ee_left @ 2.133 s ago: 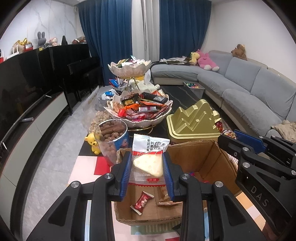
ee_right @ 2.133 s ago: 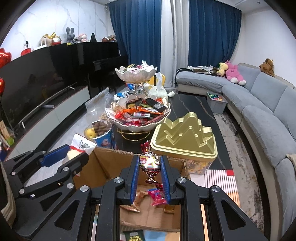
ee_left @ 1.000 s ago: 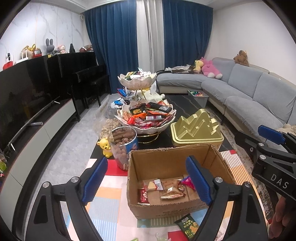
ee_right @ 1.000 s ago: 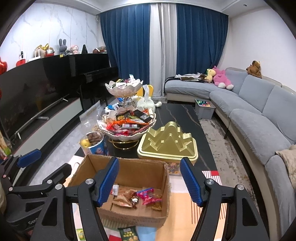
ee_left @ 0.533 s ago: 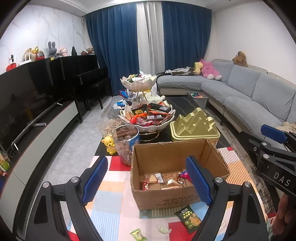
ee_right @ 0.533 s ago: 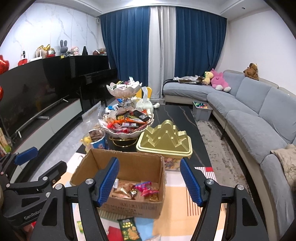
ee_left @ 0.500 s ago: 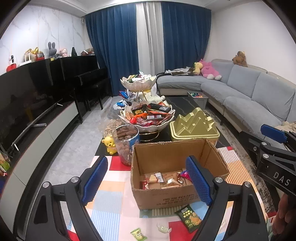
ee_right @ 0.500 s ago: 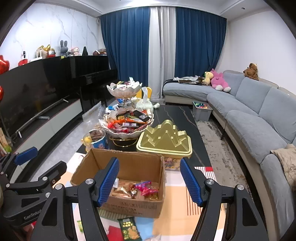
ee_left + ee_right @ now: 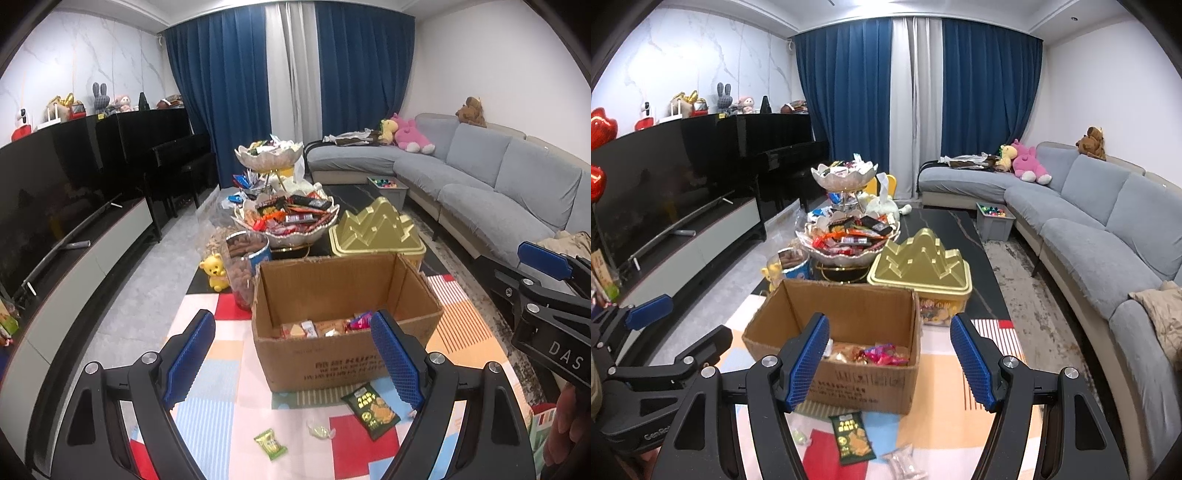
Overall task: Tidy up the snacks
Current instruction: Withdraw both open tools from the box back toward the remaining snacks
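An open cardboard box (image 9: 332,362) (image 9: 857,384) sits on a checked cloth and holds several wrapped snacks (image 9: 317,326) (image 9: 875,352). In front of it lie a dark green chip packet (image 9: 370,405) (image 9: 851,436), a small light green packet (image 9: 270,444) and a clear wrapped candy (image 9: 318,430). My left gripper (image 9: 291,360) is open and empty, held back from the box's near side. My right gripper (image 9: 890,363) is open and empty, likewise in front of the box.
Behind the box stand a gold mountain-shaped tin (image 9: 375,230), a two-tier snack bowl stand (image 9: 286,218), a tub of nuts (image 9: 245,266) and a yellow bear figure (image 9: 214,271). A grey sofa (image 9: 1108,236) runs along the right, a TV unit (image 9: 74,243) along the left.
Both grippers released their snacks into the box, opened wide and drew back toward me. The loose packets in front of the box have come into view.
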### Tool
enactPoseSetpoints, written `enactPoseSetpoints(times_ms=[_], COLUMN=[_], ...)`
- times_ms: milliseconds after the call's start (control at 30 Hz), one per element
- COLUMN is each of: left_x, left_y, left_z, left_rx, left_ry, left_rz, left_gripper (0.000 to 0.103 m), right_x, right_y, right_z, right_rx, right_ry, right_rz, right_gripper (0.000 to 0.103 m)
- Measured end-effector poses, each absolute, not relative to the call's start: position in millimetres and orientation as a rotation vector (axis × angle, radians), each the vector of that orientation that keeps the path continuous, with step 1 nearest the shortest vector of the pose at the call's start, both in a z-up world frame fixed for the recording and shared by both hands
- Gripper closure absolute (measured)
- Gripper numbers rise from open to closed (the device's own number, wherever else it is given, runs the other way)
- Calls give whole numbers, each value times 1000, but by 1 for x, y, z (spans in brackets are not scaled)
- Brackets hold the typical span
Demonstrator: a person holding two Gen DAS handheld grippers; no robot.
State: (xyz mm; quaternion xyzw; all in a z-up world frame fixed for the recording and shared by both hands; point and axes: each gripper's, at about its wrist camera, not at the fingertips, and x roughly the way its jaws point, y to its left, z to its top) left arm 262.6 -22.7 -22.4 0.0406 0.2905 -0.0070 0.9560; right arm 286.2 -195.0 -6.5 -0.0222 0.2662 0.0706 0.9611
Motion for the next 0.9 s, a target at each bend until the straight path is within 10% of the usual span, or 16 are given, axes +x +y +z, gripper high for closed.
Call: enactPoseSetpoints(times_ms=[900], left_x=[235], left_y=[-38], left_z=[-102], left_rx=[123], left_ry=[639], left_rz=[-79], left_gripper=[17], right_x=[261], right_y=[-212], right_z=[-89], right_rx=[-74], right_ry=[674], right_rz=[101], right_gripper=[34])
